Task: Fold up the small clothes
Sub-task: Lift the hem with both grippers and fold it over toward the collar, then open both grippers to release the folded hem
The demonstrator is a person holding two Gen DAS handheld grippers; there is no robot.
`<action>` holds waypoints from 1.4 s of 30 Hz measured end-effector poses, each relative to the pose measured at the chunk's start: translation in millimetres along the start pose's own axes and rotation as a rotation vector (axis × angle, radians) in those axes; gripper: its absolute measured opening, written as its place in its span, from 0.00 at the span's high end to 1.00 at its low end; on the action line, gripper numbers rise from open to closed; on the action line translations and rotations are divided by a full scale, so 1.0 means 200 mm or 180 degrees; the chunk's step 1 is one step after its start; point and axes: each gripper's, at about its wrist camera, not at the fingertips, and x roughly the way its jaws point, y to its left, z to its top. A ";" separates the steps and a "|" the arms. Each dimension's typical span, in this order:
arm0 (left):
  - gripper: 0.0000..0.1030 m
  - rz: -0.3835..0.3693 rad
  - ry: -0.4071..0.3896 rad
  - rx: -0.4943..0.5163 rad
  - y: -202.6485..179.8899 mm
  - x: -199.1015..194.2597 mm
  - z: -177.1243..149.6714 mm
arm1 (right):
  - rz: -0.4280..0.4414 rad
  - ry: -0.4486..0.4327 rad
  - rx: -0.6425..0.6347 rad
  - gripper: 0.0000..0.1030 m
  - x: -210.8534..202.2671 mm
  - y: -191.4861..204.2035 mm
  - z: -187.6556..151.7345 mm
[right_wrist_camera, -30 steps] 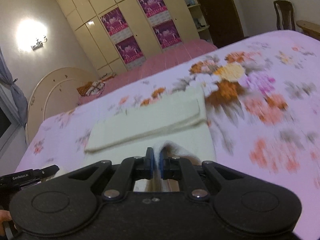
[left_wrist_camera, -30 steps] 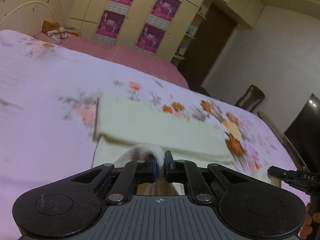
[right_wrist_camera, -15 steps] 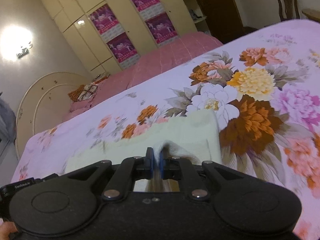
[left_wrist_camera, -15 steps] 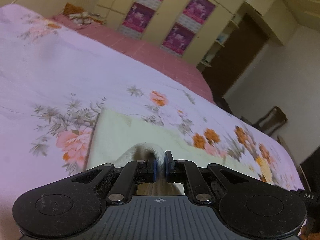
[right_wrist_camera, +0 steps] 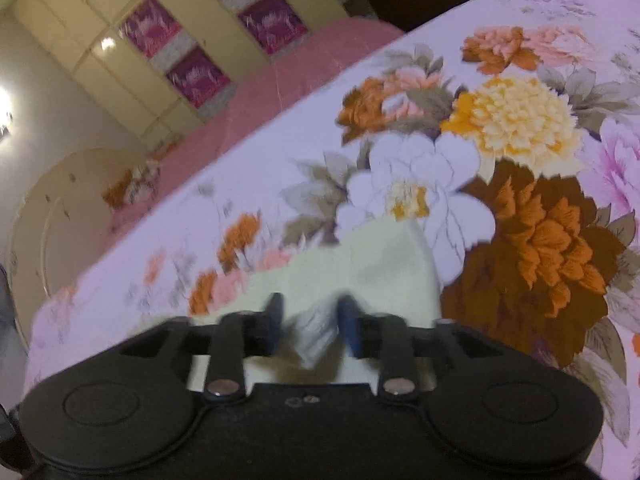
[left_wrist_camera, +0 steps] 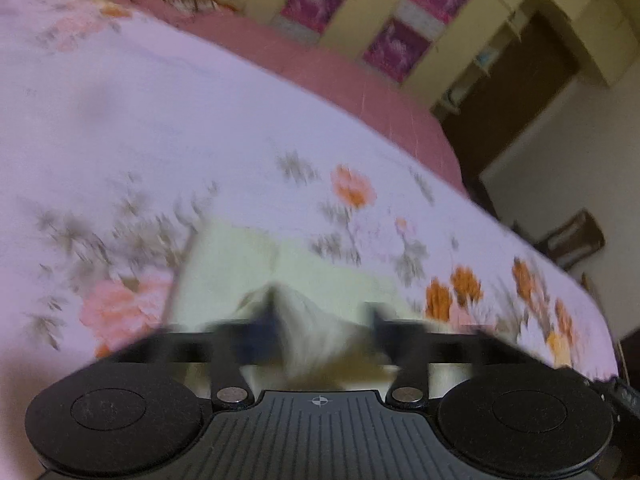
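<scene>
Now both the left tool (left_wrist_camera: 322, 330) and right tool (right_wrist_camera: 310, 326) stand spread over the pale-yellow cloth (right_wrist_camera: 372, 268); no legible writing.

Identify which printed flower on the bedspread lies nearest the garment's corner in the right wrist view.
The white flower: its lower petals meet the pale green garment at its far corner. The yellow flower and dark orange flower lie farther off.
</scene>
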 end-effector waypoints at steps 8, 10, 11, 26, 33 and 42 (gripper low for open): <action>0.06 0.0270 -0.0076 0.0569 0.01 -0.10 -0.09 | -0.0366 -0.0092 -0.0668 0.37 -0.06 0.04 -0.05; 0.08 0.0354 -0.0037 0.0744 0.02 -0.11 -0.14 | -0.0396 -0.0018 -0.0833 0.37 -0.06 0.05 -0.09; 0.15 0.0358 -0.0011 0.0782 0.03 -0.11 -0.17 | -0.0432 -0.0014 -0.0920 0.37 -0.07 0.05 -0.11; 0.59 0.0425 -0.0038 0.1101 -0.02 0.04 -0.03 | -0.0481 -0.0057 -0.1180 0.36 0.07 0.08 -0.05; 0.86 0.0570 -0.0317 0.1183 -0.01 -0.02 -0.09 | -0.0473 0.0033 -0.1492 0.94 0.16 0.15 -0.07; 0.87 0.0598 -0.0426 0.0913 0.06 -0.06 -0.13 | -0.0871 -0.0062 -0.1490 0.92 0.15 0.09 -0.05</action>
